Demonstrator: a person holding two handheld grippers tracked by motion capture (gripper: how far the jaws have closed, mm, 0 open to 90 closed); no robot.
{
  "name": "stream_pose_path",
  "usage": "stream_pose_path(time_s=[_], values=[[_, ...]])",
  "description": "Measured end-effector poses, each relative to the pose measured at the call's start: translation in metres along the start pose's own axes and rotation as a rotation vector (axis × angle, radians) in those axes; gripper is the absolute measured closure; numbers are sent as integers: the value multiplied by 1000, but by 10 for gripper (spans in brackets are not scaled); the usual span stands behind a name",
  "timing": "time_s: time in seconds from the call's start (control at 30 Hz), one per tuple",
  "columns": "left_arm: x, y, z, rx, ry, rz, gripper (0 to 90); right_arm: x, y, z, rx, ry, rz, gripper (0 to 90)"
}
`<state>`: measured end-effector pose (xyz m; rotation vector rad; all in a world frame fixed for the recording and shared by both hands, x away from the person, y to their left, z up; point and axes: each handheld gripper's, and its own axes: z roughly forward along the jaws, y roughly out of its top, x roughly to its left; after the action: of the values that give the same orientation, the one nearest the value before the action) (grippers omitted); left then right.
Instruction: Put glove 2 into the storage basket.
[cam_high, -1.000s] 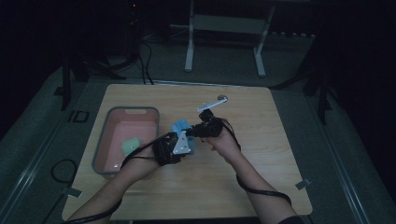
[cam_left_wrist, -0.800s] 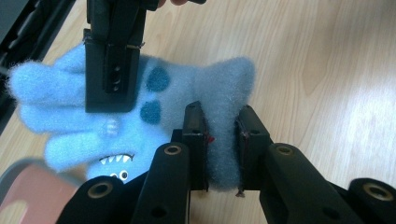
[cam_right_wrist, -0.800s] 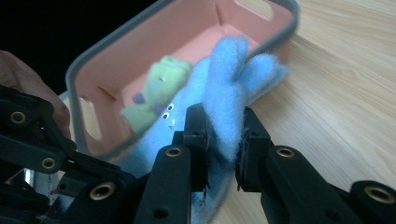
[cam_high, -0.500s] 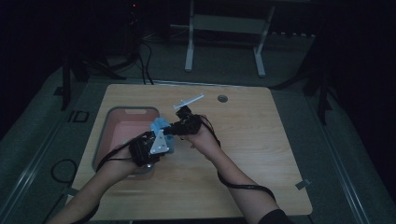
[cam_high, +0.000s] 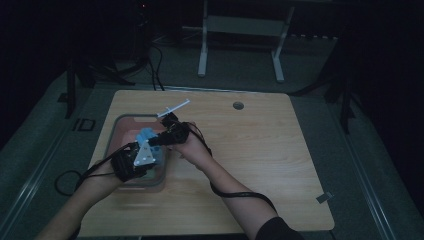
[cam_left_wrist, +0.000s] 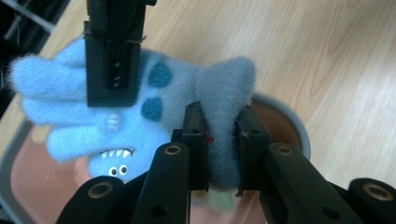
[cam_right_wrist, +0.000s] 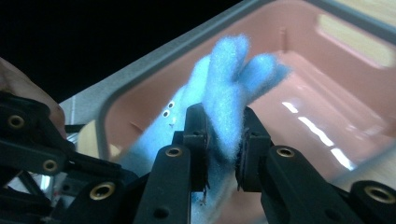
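A fuzzy blue glove (cam_high: 146, 136) with dark spots and a small monster face hangs between both grippers, above the pink bin (cam_high: 119, 121). In the left gripper view my left gripper (cam_left_wrist: 222, 140) is shut on one end of the glove (cam_left_wrist: 187, 88), while the other gripper's jaws pinch its finger end. The right gripper view has my right gripper (cam_right_wrist: 224, 144) shut on the glove's fingers (cam_right_wrist: 229, 70), with the bin's pink floor (cam_right_wrist: 327, 84) below. In the high view the left gripper (cam_high: 142, 156) and right gripper (cam_high: 161, 138) sit close together over the bin.
The grey-rimmed bin stands on the left part of a wooden table (cam_high: 280, 150), which has a round cable hole (cam_high: 238, 105) near its far edge. Cables trail from both grippers. Dark floor and a metal stand (cam_high: 240, 30) lie beyond the table.
Both hands have carried the glove leftward from the table's middle to above the bin. The grips on the glove look unchanged.
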<state>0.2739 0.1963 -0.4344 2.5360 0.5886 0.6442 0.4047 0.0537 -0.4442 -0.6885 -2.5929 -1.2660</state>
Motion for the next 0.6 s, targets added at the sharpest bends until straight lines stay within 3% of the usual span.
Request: stream_pose_path(time_s=[0.27,0.6], values=[[4,-22,3,16,-14,-43,781,7,1,28,14,8,-3,773],[4,-30,37,83,-54,-45,780,-7,-6,48,86,-34,25,771]])
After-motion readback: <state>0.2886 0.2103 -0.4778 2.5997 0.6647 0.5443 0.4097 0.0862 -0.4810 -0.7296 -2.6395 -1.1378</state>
